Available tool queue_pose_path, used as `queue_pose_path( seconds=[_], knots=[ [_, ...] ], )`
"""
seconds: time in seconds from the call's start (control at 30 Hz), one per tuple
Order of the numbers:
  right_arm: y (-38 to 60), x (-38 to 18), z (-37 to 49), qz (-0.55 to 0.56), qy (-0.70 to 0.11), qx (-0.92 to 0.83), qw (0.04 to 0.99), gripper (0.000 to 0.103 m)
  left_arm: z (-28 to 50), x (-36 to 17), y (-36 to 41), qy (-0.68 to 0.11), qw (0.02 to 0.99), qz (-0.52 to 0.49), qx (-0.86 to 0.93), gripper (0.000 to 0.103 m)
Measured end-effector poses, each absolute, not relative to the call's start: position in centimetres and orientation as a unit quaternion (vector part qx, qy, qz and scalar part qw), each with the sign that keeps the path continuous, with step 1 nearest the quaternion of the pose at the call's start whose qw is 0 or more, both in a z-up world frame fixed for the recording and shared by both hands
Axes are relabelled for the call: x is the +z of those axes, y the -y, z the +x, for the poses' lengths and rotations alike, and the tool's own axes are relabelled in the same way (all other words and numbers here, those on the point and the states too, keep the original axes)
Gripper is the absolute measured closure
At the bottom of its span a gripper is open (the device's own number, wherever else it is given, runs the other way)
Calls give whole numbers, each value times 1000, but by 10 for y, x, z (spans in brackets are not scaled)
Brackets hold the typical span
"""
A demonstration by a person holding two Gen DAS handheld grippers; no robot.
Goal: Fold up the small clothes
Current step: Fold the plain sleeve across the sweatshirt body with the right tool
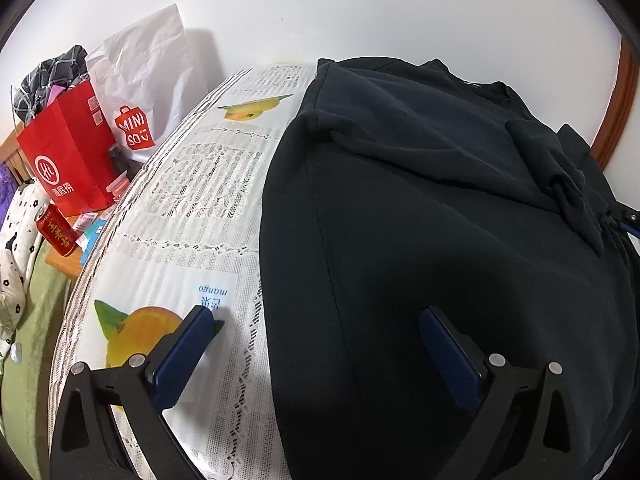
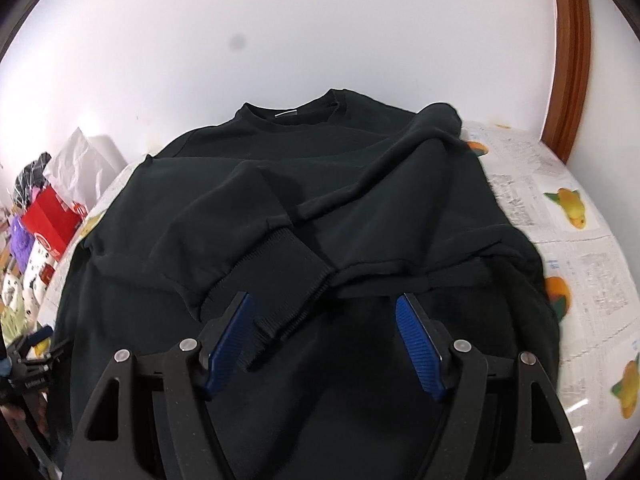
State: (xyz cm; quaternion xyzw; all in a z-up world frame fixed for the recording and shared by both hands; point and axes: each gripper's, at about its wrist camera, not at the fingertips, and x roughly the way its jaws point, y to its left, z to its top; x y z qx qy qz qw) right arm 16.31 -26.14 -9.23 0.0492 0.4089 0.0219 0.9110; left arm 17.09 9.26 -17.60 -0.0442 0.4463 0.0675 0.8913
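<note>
A black sweatshirt (image 1: 440, 208) lies flat on the table, collar toward the wall; it also shows in the right wrist view (image 2: 304, 184). Both sleeves are folded in across the body, and one ribbed cuff (image 2: 286, 280) lies between my right fingers. My left gripper (image 1: 320, 320) is open over the garment's left edge, one finger above the tablecloth, the other above the cloth. My right gripper (image 2: 324, 320) is open and holds nothing, just above the lower body of the sweatshirt. The right gripper also shows in the left wrist view at the far right edge (image 1: 628, 218).
A white lace tablecloth with mango prints (image 1: 200, 200) covers the table. Left of it stand a red paper bag (image 1: 68, 160), a white Miniso bag (image 1: 140, 92) and a red can (image 1: 56, 230). A wall is behind; a wooden door frame (image 2: 568, 60) is at right.
</note>
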Motion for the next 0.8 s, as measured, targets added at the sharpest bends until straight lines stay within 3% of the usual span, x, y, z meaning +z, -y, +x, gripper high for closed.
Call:
queue_pose_path(
  seconds=[0.13,0.2,0.27,0.4,0.8],
  knots=[
    [248,-105,175,54,-410,33,910,38,172,-176,-94,-447,891,-46,67,0],
    [243,-113,179,56,-416,35,907,64,172,-176,-94,-447,891,-46,67,0],
    [239,-123,181,55,-422,35,904,83,172,-176,-94,-447,891,-47,66,0],
    [240,-120,175,56,-401,33,914,94,172,-176,-94,-447,891,-46,67,0],
    [240,-115,165,61,-370,45,926,98,171,-176,-94,-447,891,-45,67,0]
  ],
)
